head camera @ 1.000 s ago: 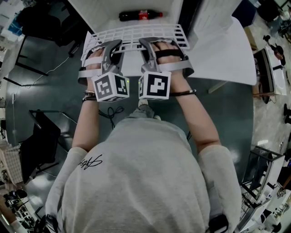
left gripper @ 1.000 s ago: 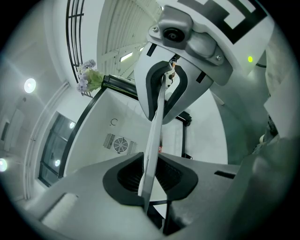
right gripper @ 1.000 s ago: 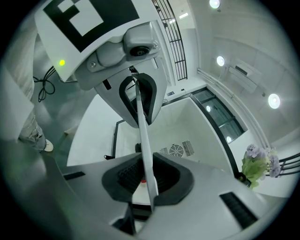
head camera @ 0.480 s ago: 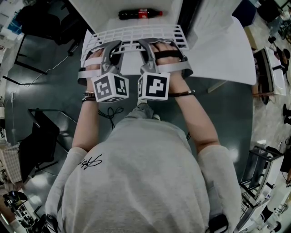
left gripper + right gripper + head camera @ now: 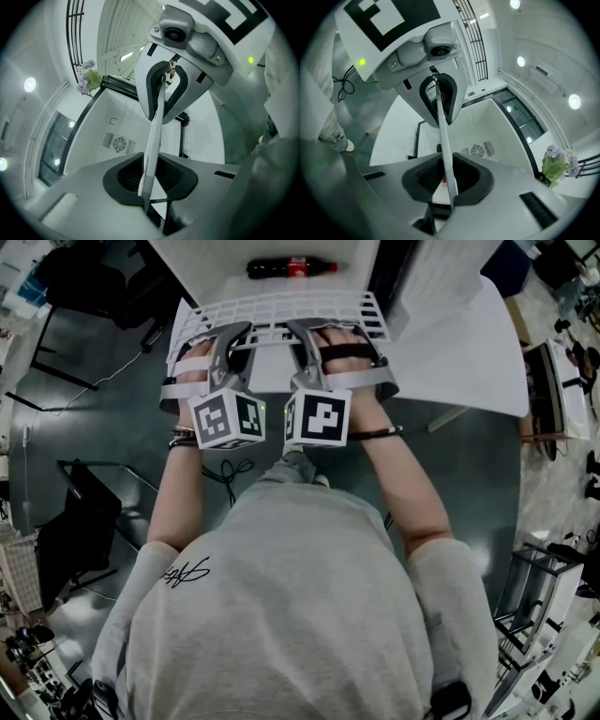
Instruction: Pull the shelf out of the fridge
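Seen from above, a person in a grey sweatshirt stands at an open white fridge (image 5: 202,268), arms stretched forward with a gripper in each hand. The left gripper (image 5: 232,334) and the right gripper (image 5: 302,330) sit side by side at the near edge of a white wire shelf (image 5: 281,306), which juts partway out of the fridge. Beyond the shelf, a cola bottle (image 5: 291,269) lies on its side inside the fridge. Only this head view shows the shelf's full grid and the bottle. The two gripper views show the grip itself: in each, the shelf's edge appears as a thin white strip running between the dark pads, which are clamped onto it. Each gripper view also shows the other gripper holding that same strip farther along. A round fan vent (image 5: 478,151) on the fridge's back wall appears in the gripper views alone.
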A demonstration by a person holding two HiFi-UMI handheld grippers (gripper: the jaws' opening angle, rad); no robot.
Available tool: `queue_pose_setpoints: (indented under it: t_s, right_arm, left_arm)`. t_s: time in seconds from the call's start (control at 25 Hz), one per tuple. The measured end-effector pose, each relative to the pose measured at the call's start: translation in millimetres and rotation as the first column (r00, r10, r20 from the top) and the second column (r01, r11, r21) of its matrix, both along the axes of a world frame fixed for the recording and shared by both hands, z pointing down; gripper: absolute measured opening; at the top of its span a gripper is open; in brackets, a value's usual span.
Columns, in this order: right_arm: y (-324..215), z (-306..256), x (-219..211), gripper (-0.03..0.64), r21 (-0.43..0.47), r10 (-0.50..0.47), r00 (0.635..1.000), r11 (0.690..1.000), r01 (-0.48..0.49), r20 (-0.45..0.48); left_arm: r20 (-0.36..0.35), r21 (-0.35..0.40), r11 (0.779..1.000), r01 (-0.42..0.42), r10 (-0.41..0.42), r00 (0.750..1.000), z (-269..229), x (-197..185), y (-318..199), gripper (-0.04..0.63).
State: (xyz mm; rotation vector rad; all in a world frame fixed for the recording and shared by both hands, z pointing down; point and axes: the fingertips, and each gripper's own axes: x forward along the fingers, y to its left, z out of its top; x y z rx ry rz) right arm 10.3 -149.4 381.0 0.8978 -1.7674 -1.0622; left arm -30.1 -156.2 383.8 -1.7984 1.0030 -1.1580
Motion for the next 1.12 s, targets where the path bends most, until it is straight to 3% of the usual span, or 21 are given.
queue_pose_setpoints:
  t_s: [1.12]
  right_arm:
    - [4.0,4.1,-0.5,0.049,-0.004,-0.004,1.000,1.000,0.004,0.006]
  left_arm:
    - [-0.002,-0.002,1.000,0.005,-0.005,1.000,2.6,-0.2,3.2,0.062]
